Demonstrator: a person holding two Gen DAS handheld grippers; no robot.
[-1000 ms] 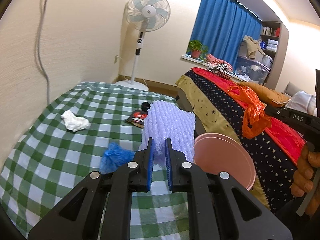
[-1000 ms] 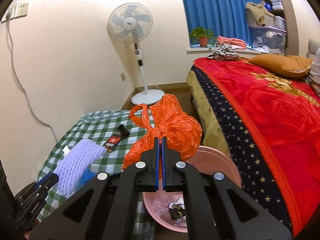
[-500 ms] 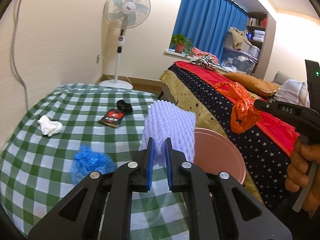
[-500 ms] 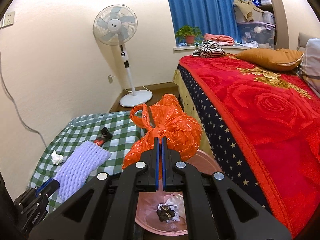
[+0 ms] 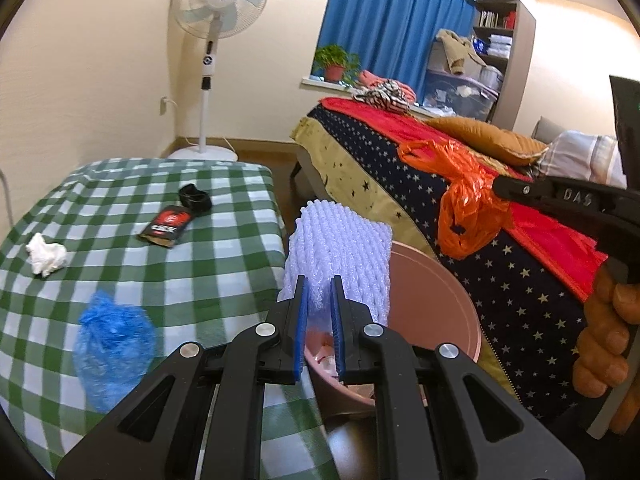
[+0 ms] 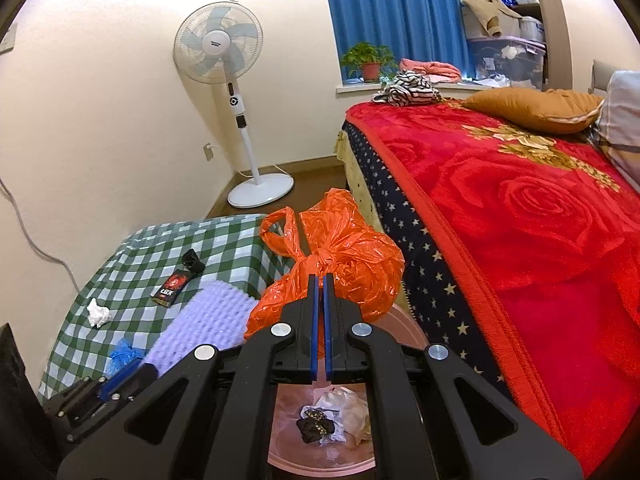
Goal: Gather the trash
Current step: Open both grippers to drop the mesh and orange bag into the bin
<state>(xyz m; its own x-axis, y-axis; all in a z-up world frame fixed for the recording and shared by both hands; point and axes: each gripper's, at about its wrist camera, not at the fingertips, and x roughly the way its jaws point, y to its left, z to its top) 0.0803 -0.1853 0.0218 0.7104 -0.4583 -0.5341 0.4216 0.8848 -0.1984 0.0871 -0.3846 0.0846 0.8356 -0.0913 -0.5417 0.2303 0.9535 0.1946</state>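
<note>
My left gripper is shut on a pale purple foam net sleeve and holds it over the near rim of a pink bin. My right gripper is shut on a knotted orange plastic bag above the same bin, which holds crumpled trash. On the green checked table lie a blue crumpled cover, a white tissue wad, a black and red packet and a small black item.
A bed with a red blanket runs along the right, close to the bin. A standing fan is by the far wall. A cable hangs down the left wall.
Both grippers have swung right with their loads, toward the bin. The foam sleeve now overlaps the bin's rim and the orange bag hangs over the bin's mouth.
</note>
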